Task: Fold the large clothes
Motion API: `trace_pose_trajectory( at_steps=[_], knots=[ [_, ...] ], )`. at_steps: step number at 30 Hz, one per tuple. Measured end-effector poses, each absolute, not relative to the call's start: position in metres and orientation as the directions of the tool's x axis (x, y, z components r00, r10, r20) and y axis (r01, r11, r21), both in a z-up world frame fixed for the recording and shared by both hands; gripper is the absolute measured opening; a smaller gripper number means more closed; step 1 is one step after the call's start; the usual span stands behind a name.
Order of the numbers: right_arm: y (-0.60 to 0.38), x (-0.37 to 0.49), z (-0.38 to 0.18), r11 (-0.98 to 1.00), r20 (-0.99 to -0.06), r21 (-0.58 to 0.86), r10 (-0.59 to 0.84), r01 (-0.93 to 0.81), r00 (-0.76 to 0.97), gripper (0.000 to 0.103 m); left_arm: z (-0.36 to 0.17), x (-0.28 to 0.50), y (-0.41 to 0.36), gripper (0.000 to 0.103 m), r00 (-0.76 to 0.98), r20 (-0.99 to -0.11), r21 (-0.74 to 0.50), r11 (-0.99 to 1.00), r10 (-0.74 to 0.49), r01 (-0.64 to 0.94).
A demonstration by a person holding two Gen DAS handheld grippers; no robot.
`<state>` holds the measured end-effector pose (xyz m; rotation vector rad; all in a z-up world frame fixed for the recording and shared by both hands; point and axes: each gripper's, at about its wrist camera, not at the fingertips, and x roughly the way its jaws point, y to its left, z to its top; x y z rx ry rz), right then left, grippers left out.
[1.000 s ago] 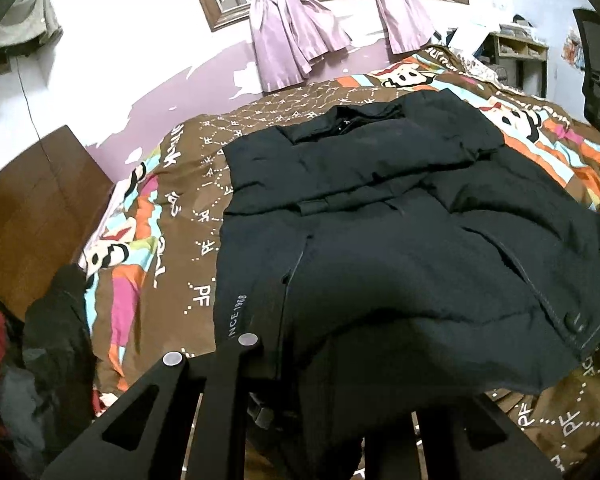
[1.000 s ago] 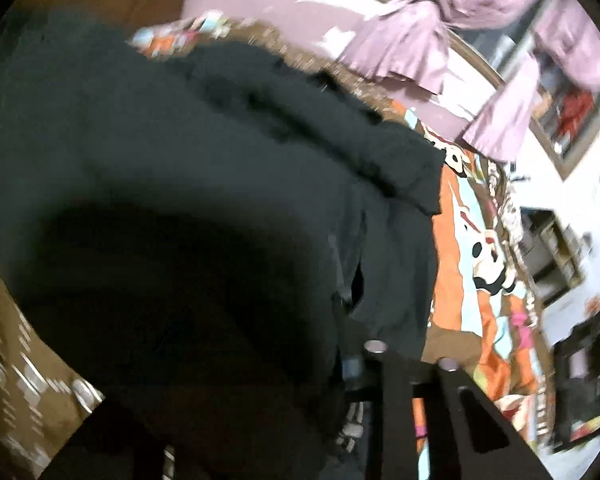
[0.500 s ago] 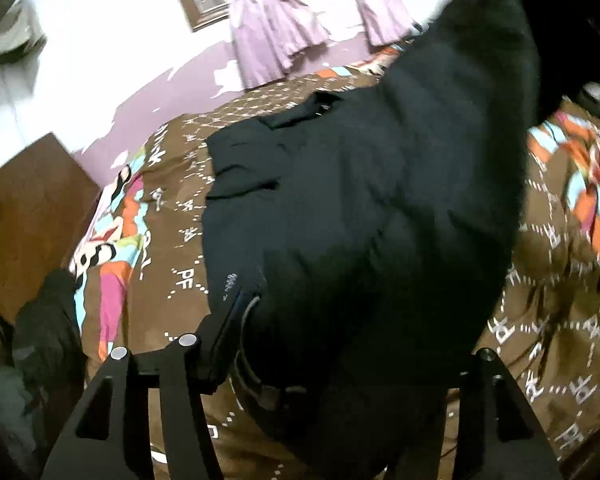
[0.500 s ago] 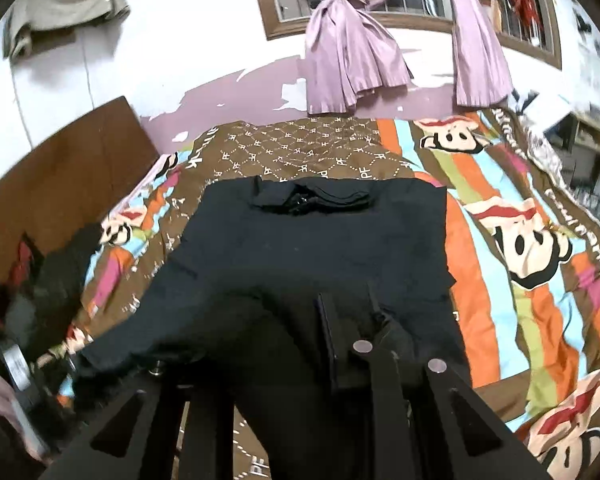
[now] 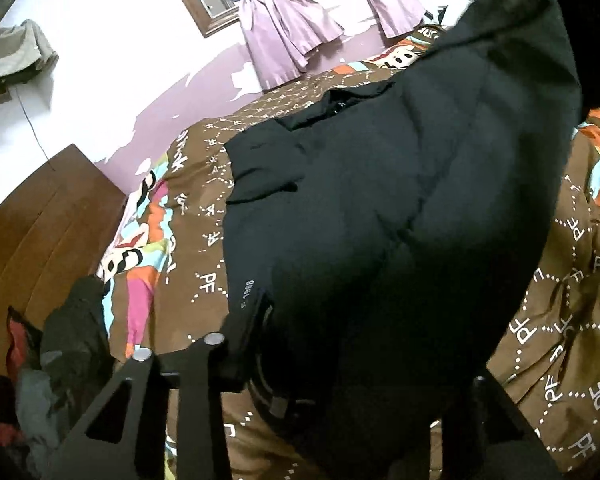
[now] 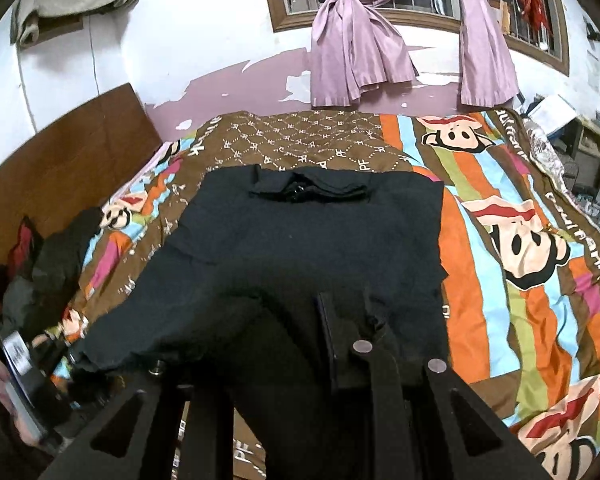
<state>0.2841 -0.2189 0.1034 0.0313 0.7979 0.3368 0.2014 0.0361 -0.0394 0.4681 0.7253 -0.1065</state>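
One black padded jacket [image 6: 308, 236] lies collar-up on the cartoon-print bedspread [image 6: 512, 240], its collar toward twelve o'clock under the window and its hem lifted off the bed at six o'clock. The right gripper [image 6: 300, 364] has its jaws nearly closed on the hem's right corner, fabric bunched between them. The left gripper [image 5: 340, 364] is pinching the left hem corner; its jaws have just been narrowing and the cloth fills the gap between them, though how firmly the far pad bears on it I cannot tell. In the left wrist view the jacket rises steeply toward one o'clock, so the right corner sits far higher than the left. To fold well, I judge both corners should be levelled first, the hem kept taut between them, then carried together toward the collar so the edge lands square. Count: one jacket, two grippers, two tied pink curtains [image 6: 356, 44], one heap of dark clothes [image 6: 40, 272] at nine o'clock.
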Motion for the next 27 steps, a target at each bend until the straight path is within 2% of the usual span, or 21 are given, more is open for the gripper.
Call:
trace_pose_trajectory(
  at_steps=[5,8,10,18,22,27],
  knots=[
    [-0.224,0.270,0.090,0.944,-0.713,0.105,0.290,-0.312,0.639,0.019,-0.034,0.203,0.040,0.023,0.752,-0.654,0.375,0.898,0.082,0.228],
    [-0.226,0.259,0.079,0.943,-0.727,0.054,0.263,-0.329,0.634,0.020,-0.030,0.205,0.042,0.022,0.754,-0.651,0.370,0.904,0.089,0.213],
    [-0.226,0.250,0.070,0.939,-0.741,-0.016,0.219,-0.343,0.634,0.024,-0.025,0.208,0.044,0.021,0.753,-0.652,0.360,0.910,0.089,0.204],
    [-0.207,0.217,0.036,0.864,-0.768,-0.268,0.076,-0.426,0.636,0.024,-0.015,0.206,0.045,0.019,0.756,-0.646,0.356,0.919,0.108,0.173],
    [-0.197,0.200,0.034,0.810,-0.727,-0.370,0.052,-0.455,0.684,0.012,-0.003,0.197,0.042,0.008,0.784,-0.614,0.353,0.920,0.090,0.171],
    [-0.197,0.185,0.039,0.805,-0.707,-0.378,0.067,-0.457,0.704,0.009,0.015,0.188,0.046,0.006,0.783,-0.619,0.318,0.932,0.064,0.176]
  ],
)
